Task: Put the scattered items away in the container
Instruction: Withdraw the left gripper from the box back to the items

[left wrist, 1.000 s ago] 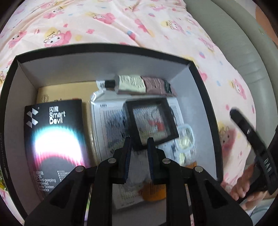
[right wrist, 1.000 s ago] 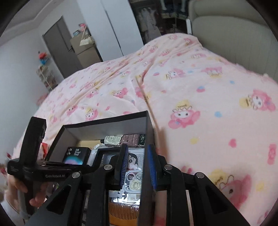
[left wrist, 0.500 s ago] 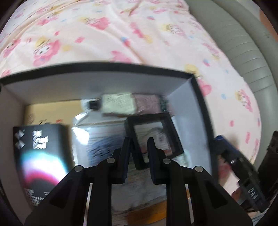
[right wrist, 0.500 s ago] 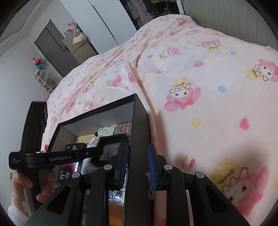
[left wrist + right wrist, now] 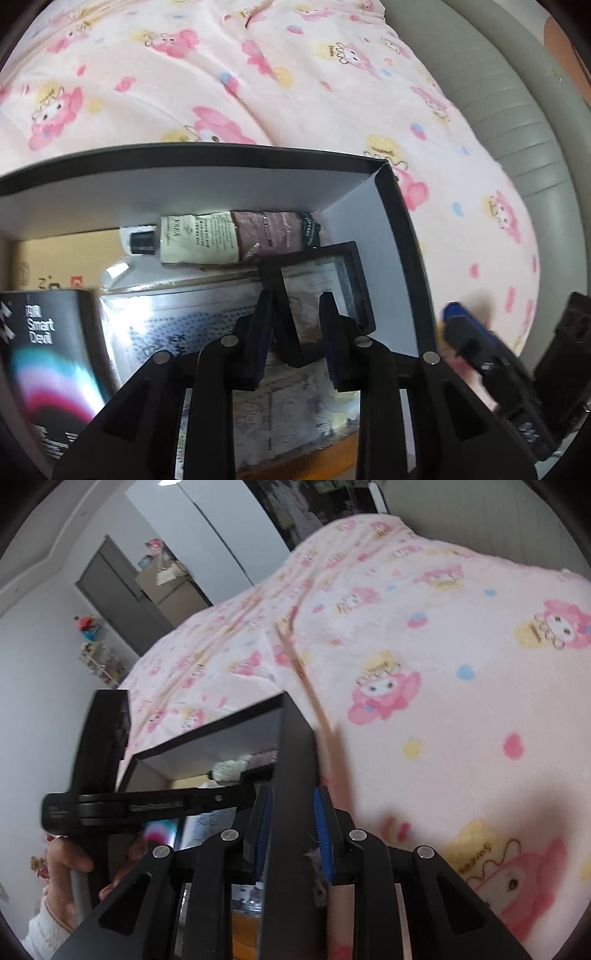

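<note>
Bed [image 5: 461,701] w/ pink cartoon blanket carries a black box [image 5: 399,236], white inside. In the box: dark carton [image 5: 48,354] at left, shiny packet [image 5: 177,325] in the middle, tube [image 5: 199,240] along the far wall, small black frame [image 5: 332,280] in the right corner. Left claw [image 5: 295,332] has just been opening; frame's edge sits between the pads, left pad touching, right one apart. Right claw [image 5: 291,830] is clamped narrow on the box's right wall.

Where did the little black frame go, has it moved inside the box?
Yes. The little black frame has slid right, toward the box's side wall; it sat under the middle of the tube before, now under its right end.
</note>
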The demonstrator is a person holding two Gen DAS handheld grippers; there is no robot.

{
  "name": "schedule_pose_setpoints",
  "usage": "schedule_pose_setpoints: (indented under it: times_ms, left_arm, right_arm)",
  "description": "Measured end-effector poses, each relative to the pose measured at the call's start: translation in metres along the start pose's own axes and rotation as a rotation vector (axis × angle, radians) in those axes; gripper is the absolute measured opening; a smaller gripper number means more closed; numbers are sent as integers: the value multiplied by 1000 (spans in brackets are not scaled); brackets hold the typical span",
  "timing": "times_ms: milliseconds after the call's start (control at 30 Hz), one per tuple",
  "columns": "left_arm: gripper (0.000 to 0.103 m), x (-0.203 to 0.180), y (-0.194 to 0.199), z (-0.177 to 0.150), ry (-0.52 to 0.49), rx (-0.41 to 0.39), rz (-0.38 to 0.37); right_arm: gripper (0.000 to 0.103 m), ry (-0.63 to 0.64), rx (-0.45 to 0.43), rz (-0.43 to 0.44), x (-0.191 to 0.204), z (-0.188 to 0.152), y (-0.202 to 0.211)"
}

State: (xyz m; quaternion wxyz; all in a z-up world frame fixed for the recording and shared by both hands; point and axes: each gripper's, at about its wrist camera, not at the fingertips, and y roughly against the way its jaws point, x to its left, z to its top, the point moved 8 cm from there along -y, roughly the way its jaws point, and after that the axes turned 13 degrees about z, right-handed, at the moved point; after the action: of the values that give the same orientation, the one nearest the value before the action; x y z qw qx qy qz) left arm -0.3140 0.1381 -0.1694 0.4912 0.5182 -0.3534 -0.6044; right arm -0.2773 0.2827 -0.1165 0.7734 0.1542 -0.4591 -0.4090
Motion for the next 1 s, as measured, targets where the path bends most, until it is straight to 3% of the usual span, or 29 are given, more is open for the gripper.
schedule_pose_setpoints:
  times_ms: [233,367,500,567,667,1000]
  left_arm:
    - [26,-6,34,-6,-14,-131,-4]
    - [45,-14,84,-35,-94,-259,-50]
    - [47,-14,125,-70,-130,-353,-41]
    - [47,-12,141,-85,-138,-377,-34]
    - [59,-12,160,-112,-155,-406,-48]
    - [59,13,185,-178,-186,-408,-34]
  right_arm:
    - [20,124,-11,-112,15,0,8]
    - [21,258,-23,-114,52,-3,29]
    - [33,311,-75,-135,81,-12,57]
    - [35,321,-82,-131,96,-26,67]
    - [36,348,-78,-93,121,-52,79]
    - [37,341,-47,-70,167,-121,89]
